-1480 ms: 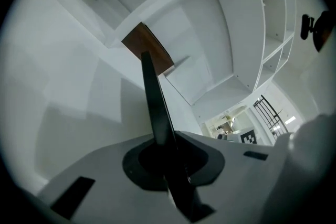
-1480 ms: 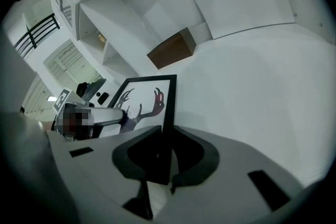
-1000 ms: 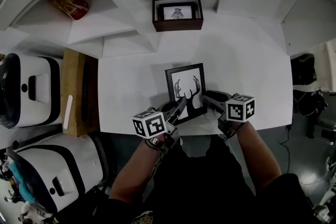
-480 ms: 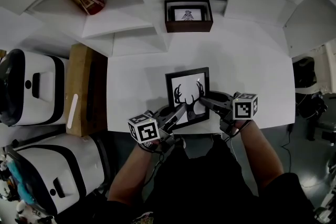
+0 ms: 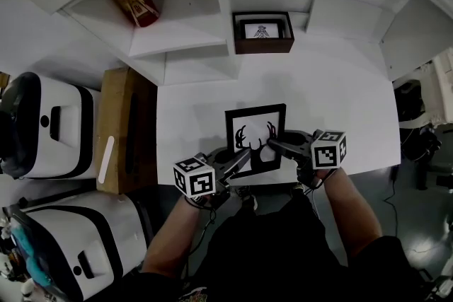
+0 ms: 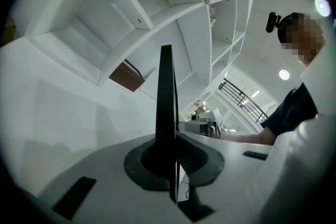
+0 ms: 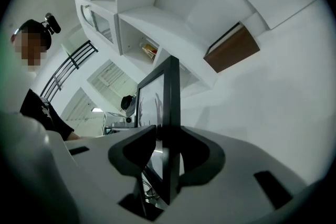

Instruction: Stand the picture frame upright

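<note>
At the near edge of the white table [image 5: 340,102], the picture frame [image 5: 255,131], black-bordered with an antler print, sits between the two grippers. Its printed face is turned up toward the head view. It therefore appears to lean well back rather than stand, though the steep angle makes the exact tilt hard to judge.

Left gripper [image 5: 237,160]: jaws nearly together, clamped on the lower left edge of the frame. In the left gripper view the frame is seen edge-on and runs straight away from the jaws.

Right gripper [image 5: 277,146]: jaws set wider and closing, with the right side bar of the frame between them. Both pads appear to bear on it, and the frame sits at a slight angle across the gap.

Governing relation: the frame's long axis runs from its bottom edge, nearest the person, to its top edge, which points toward the shelving. Both grippers hold low on opposite sides, and neither is nearer than the other. In my judgement, bringing it upright calls for swinging the top edge up about the bottom edge, both sides moving together.
</note>
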Motion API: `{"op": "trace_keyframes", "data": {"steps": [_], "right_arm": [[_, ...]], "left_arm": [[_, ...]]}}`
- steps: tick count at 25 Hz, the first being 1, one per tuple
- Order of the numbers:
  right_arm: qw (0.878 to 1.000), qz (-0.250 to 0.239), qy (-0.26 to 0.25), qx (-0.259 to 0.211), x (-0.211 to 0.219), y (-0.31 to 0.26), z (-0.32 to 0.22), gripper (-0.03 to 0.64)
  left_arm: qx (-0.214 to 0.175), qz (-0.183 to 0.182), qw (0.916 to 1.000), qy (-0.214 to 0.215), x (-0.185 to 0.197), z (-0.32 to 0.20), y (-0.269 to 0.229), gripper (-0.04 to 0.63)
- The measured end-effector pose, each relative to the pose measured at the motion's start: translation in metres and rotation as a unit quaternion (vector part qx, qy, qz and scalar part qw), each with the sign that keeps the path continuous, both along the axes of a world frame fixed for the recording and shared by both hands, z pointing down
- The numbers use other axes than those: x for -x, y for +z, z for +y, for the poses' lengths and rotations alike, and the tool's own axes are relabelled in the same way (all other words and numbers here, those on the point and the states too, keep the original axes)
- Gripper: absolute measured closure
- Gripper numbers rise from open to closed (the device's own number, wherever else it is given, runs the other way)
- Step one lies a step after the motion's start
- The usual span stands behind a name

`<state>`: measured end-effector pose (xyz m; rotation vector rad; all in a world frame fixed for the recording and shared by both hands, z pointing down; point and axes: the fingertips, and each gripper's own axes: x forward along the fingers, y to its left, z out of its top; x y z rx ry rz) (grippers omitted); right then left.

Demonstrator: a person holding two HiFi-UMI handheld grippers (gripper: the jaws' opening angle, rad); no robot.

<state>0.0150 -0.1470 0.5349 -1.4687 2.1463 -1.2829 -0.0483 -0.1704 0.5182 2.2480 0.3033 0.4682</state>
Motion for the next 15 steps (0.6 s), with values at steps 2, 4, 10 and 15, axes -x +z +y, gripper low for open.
{"op": "trace_keyframes", "data": {"steps": [2,4,10,15], "right_arm": [[1.000,0.012,0.002,-0.002,0.003,-0.004,-0.003,0.494],[1.000,0.024,0.005,-0.003,0.006,-0.007,-0.004,0.497],[0.998,0.063,0.009,-0.004,0.019,-0.014,-0.011,0.506],[0.995,0.103,-0.002,0.001,0.021,-0.016,-0.014,0.517]], "left_arm": [[-0.013,-0.003,0.9999,0.006,0.003,-0.005,-0.001,0.560],[-0.034,-0.008,0.9993,0.011,0.005,-0.009,-0.001,0.545],[-0.093,-0.028,0.9950,0.024,0.015,-0.024,0.002,0.491],[-0.158,-0.056,0.9851,0.035,0.015,-0.035,0.008,0.437]]}}
